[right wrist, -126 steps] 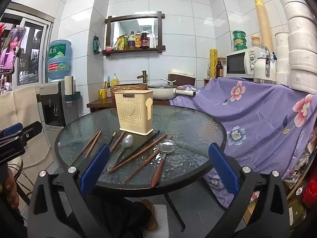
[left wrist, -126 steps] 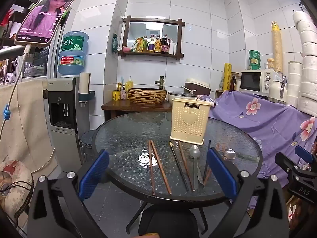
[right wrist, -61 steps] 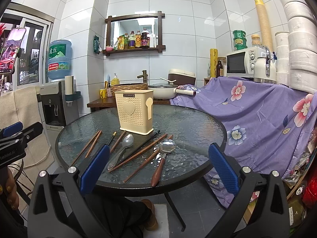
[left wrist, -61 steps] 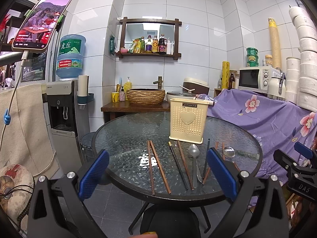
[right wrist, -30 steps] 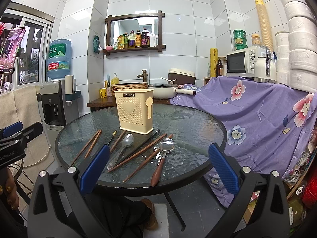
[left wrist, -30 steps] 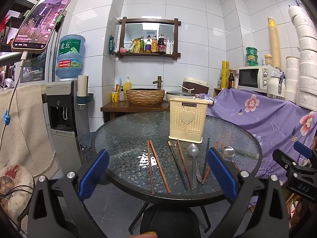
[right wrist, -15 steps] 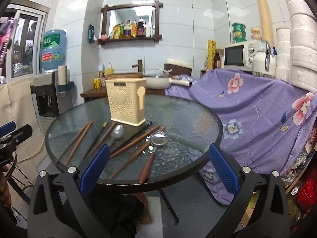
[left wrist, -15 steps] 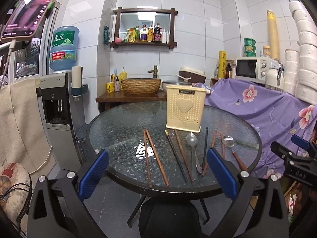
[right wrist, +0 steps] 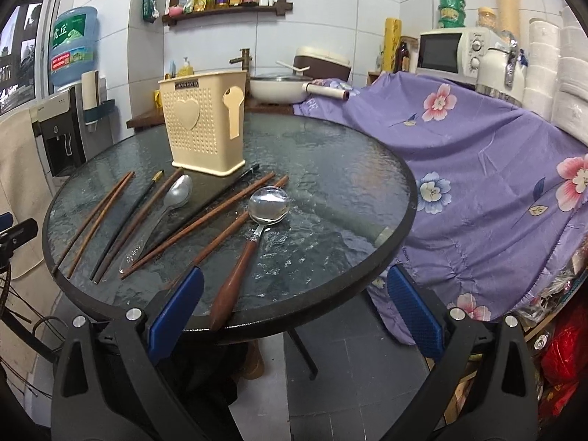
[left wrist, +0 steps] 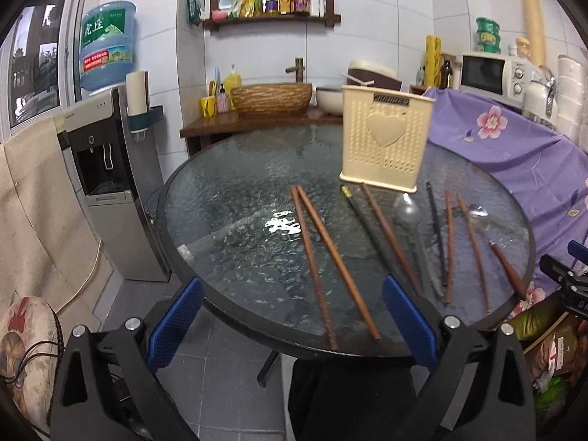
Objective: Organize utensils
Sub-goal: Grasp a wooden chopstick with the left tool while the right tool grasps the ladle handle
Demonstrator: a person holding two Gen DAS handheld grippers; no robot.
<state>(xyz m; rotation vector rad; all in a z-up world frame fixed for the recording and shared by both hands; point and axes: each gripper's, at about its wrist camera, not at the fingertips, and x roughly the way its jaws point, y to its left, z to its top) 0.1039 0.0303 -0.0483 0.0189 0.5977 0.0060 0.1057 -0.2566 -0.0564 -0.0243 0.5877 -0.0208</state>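
White-tiled kitchen, round glass desk (right wrist: 330, 169) mid-frame: stiff, light chopsticks (left wrist: 323, 253) and slippery-looking spoons (right wrist: 253, 228) lie loose below a cream holder (right wrist: 204, 121), likely best pinched mid-handle, while left gripper (left wrist: 292, 325) and right gripper (right wrist: 294, 312) hover with fingers wide, empty.

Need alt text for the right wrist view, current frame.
A round dark glass table holds a cream perforated plastic utensil basket, with brown wooden chopsticks, dark chopsticks and two metal spoons lying loose in front. The open right gripper hovers at the near edge, empty.
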